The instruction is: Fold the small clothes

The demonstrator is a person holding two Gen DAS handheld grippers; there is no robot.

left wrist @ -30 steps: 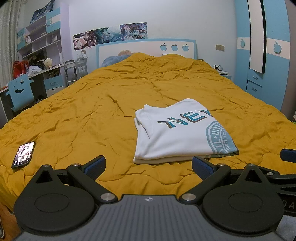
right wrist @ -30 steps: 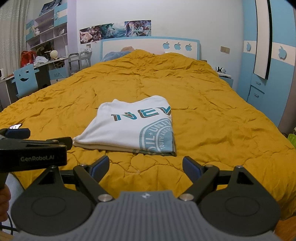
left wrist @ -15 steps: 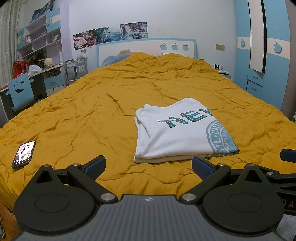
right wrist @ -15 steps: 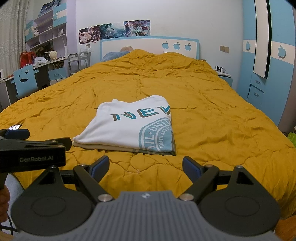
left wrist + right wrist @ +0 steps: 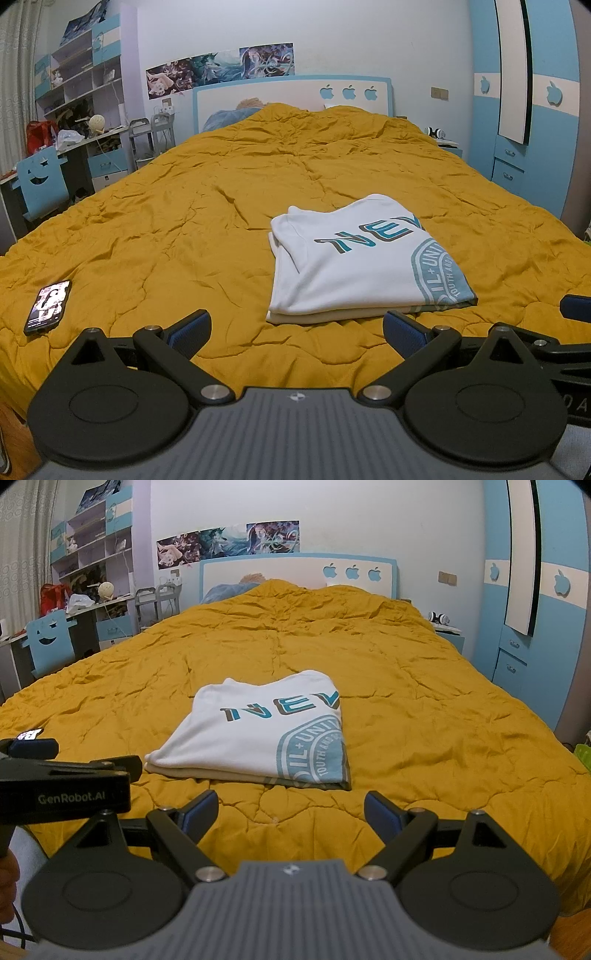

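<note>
A white T-shirt (image 5: 354, 262) with teal lettering and a round teal emblem lies folded into a neat rectangle on the orange bedspread (image 5: 192, 221). In the right wrist view the same T-shirt (image 5: 255, 734) sits just ahead. My left gripper (image 5: 295, 328) hovers open in front of the shirt's near edge, holding nothing. My right gripper (image 5: 291, 808) is open too, a short way back from the shirt, with nothing between its fingers. The left gripper's body (image 5: 66, 790) shows at the left of the right wrist view.
A phone (image 5: 48, 306) lies face up on the bedspread at the near left. A desk, blue chair (image 5: 40, 184) and shelves stand left of the bed. A blue wardrobe (image 5: 532, 122) stands on the right. The headboard (image 5: 295, 96) is far behind.
</note>
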